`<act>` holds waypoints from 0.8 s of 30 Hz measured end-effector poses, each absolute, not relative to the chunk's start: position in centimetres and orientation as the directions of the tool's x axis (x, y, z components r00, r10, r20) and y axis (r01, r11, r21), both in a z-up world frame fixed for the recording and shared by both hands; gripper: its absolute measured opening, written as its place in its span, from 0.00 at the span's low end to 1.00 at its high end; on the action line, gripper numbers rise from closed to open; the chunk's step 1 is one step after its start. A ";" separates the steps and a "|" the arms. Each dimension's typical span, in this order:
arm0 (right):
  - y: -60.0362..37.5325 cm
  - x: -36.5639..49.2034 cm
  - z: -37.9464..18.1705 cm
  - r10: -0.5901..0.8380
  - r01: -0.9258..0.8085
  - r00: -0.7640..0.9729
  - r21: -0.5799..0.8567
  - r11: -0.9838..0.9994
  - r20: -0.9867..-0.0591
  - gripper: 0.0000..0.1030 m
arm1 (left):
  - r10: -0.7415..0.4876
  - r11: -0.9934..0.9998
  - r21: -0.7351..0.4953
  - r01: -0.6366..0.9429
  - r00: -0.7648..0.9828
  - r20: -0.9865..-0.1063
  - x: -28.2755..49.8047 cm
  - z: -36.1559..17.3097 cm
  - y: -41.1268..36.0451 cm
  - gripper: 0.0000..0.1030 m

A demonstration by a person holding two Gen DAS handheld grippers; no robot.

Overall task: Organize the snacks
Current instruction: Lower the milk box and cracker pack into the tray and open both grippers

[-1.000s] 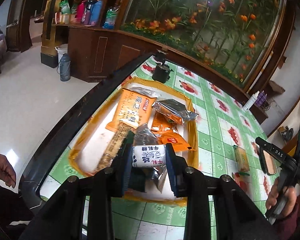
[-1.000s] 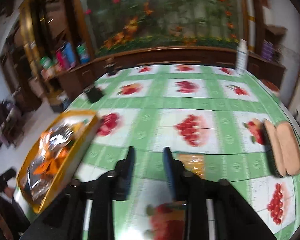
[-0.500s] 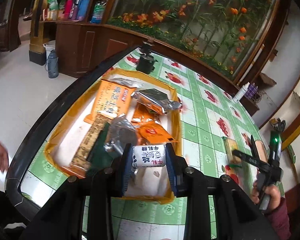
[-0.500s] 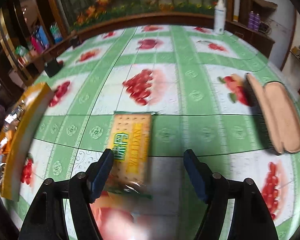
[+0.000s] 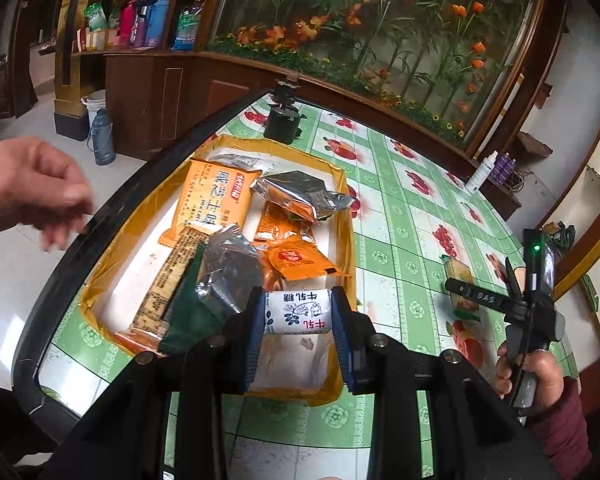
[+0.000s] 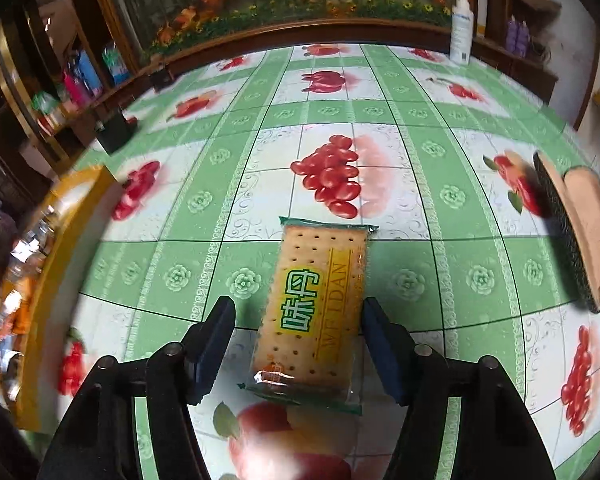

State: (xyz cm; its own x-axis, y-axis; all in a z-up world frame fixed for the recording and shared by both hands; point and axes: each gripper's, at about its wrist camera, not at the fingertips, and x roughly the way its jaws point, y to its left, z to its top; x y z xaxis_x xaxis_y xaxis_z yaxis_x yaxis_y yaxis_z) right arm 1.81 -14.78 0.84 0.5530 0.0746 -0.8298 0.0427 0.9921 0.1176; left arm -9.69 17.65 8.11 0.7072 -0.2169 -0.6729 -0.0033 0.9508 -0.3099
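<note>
A: Left wrist view first. Our left gripper (image 5: 299,312) is clamped on a small white nougat candy (image 5: 299,312), hanging over the near end of the yellow tray (image 5: 343,208), which sits along the table's (image 5: 400,216) left edge.

B: Right wrist view: our right gripper (image 6: 298,336) straddles the cracker packet (image 6: 314,308), which lies flat near the table's near edge. Its jaws have just been closing, with the packet between them but neither pad on it yet; a gap shows on each side.

A: So we centre first. The left gap looks wider, so we'd shift slightly, then squeeze gently across the long sides; crackers likely crack under a hard pinch.

B: And the candy?

A: We'd let it go low over the bare patch of tray floor at the near end, so it won't bounce out.

B: Counts?

A: One candy held, one cracker packet on the table. In the tray we make out about seven packets, overlapping, so that's unsure. One brush (image 6: 576,232) at the right edge, one white bottle (image 6: 461,28) at the far edge.
</note>
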 end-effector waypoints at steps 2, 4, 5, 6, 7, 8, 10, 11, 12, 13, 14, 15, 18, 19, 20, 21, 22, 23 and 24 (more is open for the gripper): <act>-13.8 1.9 0.6 0.028 0.038 0.556 0.059 0.998 -0.831 0.50 | -0.208 0.952 -0.307 -0.011 0.711 -0.671 -9.8 8.1 18.1 0.30; -13.5 1.7 0.8 0.034 0.032 0.562 0.063 0.998 -0.827 0.50 | -0.197 0.951 -0.307 -0.026 0.714 -0.672 -9.8 8.0 18.8 0.30; -13.4 1.5 1.0 0.041 0.031 0.568 0.072 0.997 -0.822 0.50 | -0.194 0.950 -0.310 -0.034 0.715 -0.672 -9.8 7.9 19.1 0.30; -13.3 1.1 1.4 0.046 0.032 0.581 0.079 0.996 -0.813 0.50 | -0.191 0.948 -0.314 -0.043 0.715 -0.673 -9.8 7.8 19.6 0.30; -13.2 0.8 1.9 0.051 0.031 0.592 0.085 0.996 -0.805 0.50 | -0.187 0.948 -0.316 -0.050 0.715 -0.674 -9.7 7.7 20.0 0.30; -13.0 0.4 2.6 0.067 0.021 0.605 0.100 0.995 -0.794 0.50 | -0.181 0.947 -0.315 -0.057 0.715 -0.675 -9.6 7.6 20.4 0.30; -11.7 -0.2 4.3 0.132 -0.031 0.622 0.144 0.989 -0.772 0.50 | -0.170 0.946 -0.315 -0.076 0.713 -0.681 -9.2 7.4 21.2 0.30; -11.0 -0.4 5.0 0.164 -0.061 0.625 0.162 0.985 -0.763 0.50 | -0.167 0.945 -0.317 -0.082 0.712 -0.682 -9.0 7.3 21.5 0.30; -9.8 -0.6 5.8 0.206 -0.103 0.626 0.182 0.978 -0.752 0.50 | -0.162 0.944 -0.317 -0.090 0.712 -0.683 -8.6 7.2 21.8 0.30; -8.3 -0.8 6.6 0.251 -0.152 0.623 0.200 0.968 -0.741 0.50 | -0.152 0.944 -0.313 -0.100 0.712 -0.685 -8.2 7.1 22.2 0.30; -7.1 -0.8 7.0 0.279 -0.184 0.617 0.210 0.960 -0.736 0.50 | -0.146 0.944 -0.311 -0.108 0.710 -0.689 -7.9 7.0 22.5 0.30; -5.5 -0.8 7.4 0.318 -0.228 0.603 0.224 0.947 -0.731 0.50 | -0.143 0.943 -0.313 -0.116 0.707 -0.693 -7.4 6.9 22.8 0.30; -1.0 -0.3 7.8 0.415 -0.324 0.547 0.274 0.906 -0.727 0.51 | -0.145 0.934 -0.328 -0.142 0.689 -0.710 -6.2 6.2 23.9 0.30; 0.5 -0.1 7.8 0.443 -0.348 0.525 0.292 0.891 -0.727 0.51 | -0.139 0.932 -0.328 -0.153 0.685 -0.715 -5.9 5.9 24.3 0.30; 1.6 0.1 7.7 0.460 -0.364 0.509 0.302 0.881 -0.727 0.51 | -0.130 0.932 -0.324 -0.163 0.684 -0.718 -5.7 5.8 24.5 0.30; 2.9 0.3 7.6 0.476 -0.382 0.494 0.310 0.870 -0.727 0.51 | -0.117 0.932 -0.317 -0.176 0.683 -0.721 -5.5 5.6 24.8 0.32; 4.1 0.4 7.4 0.486 -0.400 0.483 0.310 0.863 -0.729 0.51 | -0.110 0.931 -0.314 -0.184 0.680 -0.724 -5.3 5.5 25.0 0.34; 5.1 0.6 7.2 0.490 -0.412 0.473 0.308 0.857 -0.732 0.51 | -0.110 0.930 -0.316 -0.187 0.679 -0.726 -5.1 5.4 25.2 0.44; 5.8 0.8 6.9 0.493 -0.418 0.467 0.308 0.855 -0.734 0.51 | -0.110 0.927 -0.321 -0.191 0.681 -0.724 -5.0 5.3 25.4 0.56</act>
State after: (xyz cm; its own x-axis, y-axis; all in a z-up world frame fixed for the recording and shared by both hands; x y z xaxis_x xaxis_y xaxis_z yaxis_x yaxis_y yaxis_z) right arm 0.82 5.81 6.93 0.4668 0.4931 -0.7342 -0.4181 0.8546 0.3081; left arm -5.02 25.40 5.27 0.6810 -0.1102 -0.7239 -0.1915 0.9274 -0.3213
